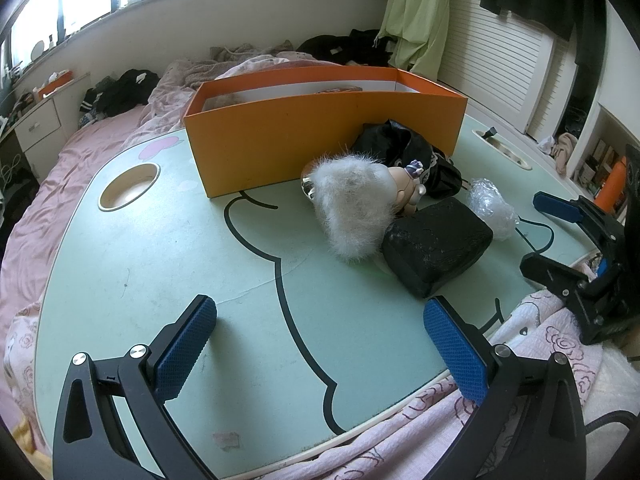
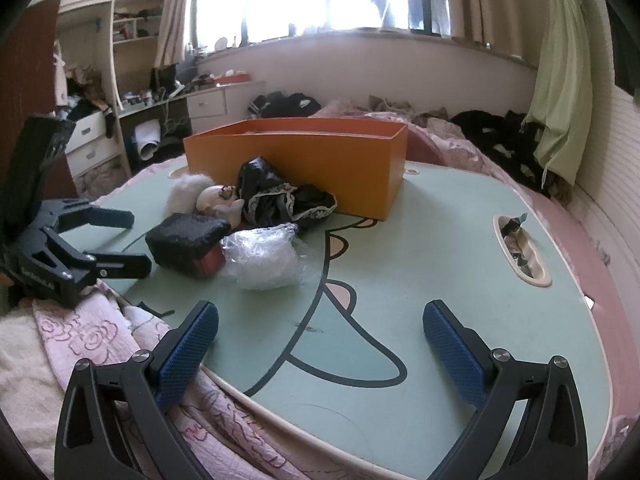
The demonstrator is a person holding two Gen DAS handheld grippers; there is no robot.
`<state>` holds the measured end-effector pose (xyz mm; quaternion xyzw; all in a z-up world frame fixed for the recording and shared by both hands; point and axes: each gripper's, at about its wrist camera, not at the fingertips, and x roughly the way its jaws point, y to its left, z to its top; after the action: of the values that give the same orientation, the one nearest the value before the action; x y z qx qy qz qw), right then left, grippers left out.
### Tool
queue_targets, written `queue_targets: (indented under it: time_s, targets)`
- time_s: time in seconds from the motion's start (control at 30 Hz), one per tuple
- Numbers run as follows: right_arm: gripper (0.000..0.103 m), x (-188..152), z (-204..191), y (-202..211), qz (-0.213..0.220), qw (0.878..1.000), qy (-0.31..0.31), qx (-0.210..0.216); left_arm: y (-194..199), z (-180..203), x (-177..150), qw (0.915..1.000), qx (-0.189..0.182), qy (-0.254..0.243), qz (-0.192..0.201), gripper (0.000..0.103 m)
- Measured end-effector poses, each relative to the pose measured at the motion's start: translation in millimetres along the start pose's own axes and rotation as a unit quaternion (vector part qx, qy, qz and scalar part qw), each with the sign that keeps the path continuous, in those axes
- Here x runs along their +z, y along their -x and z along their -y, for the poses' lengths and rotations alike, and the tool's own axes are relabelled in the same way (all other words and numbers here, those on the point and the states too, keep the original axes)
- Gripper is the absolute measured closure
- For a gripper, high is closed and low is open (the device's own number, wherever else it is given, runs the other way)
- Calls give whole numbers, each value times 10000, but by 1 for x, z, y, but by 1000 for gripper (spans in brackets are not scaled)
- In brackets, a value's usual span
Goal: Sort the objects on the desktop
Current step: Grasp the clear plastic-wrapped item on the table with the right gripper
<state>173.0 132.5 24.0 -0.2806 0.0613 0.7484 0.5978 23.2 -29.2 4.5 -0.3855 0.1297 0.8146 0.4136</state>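
Left wrist view: both grippers, left point(image 1: 320, 344) and right point(image 2: 320, 344), hover with jaws wide and empty; doll point(image 1: 352, 208), pouch point(image 1: 436, 244), wrap point(image 1: 492, 208) and cloth point(image 1: 396, 144) crowd mid-frame before the box point(image 1: 320, 136), so one grab may drag neighbours

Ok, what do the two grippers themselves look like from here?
Both match: the left gripper and right gripper have black skeletal frames with cut-outs, silver pivot screws, and two fingers faced with blue textured pads. No sleeves or hands show.
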Motion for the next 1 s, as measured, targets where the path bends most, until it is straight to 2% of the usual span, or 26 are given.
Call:
queue_targets:
  time_s: [0.17, 0.23, 0.3, 0.43, 0.47, 0.5, 0.57, 0.77, 0.8, 0.83, 0.97, 1.0]
  targets:
    - [2, 24, 2, 3, 141, 9968, -520, 598, 0, 0, 0, 10000, 3, -5, 0, 0]
    - [7, 33, -1, -3, 21, 9969, -541, 579, 0, 0, 0, 10000, 2, -5, 0, 0]
    - [20, 43, -5, -17, -192, 9974, -522, 450, 0, 0, 0, 10000, 1, -5, 2, 0]
    - [37, 48, -6, -36, -498, 9955, -616, 519, 0, 0, 0, 10000, 1, -5, 1, 0]
    - [48, 48, -8, -43, -683, 9946, -595, 504, 0, -1, 0, 10000, 1, -5, 0, 0]
    - [60, 48, -8, -43, -631, 9957, -554, 395, 0, 0, 0, 10000, 6, -10, -5, 0]
    - [70, 45, -7, -44, -619, 9957, -539, 424, 0, -1, 0, 10000, -2, -5, 0, 0]
    - [71, 28, 13, -30, -241, 9944, -923, 460, 2, -1, -1, 10000, 50, 31, 32, 0]
    - [71, 23, 17, -27, -214, 9944, -723, 737, 2, 0, -1, 10000, 59, 39, 39, 0]
    - [71, 20, 20, -24, -159, 9948, -750, 664, 3, 1, -1, 10000, 57, 42, 62, 0]
    - [71, 8, 33, -11, 131, 9938, -979, 506, 25, 8, -1, 9987, 24, -133, 491, 0]
    - [71, 7, 36, -10, 182, 9927, -1072, 523, 29, 12, 1, 9986, -31, -197, 492, 0]
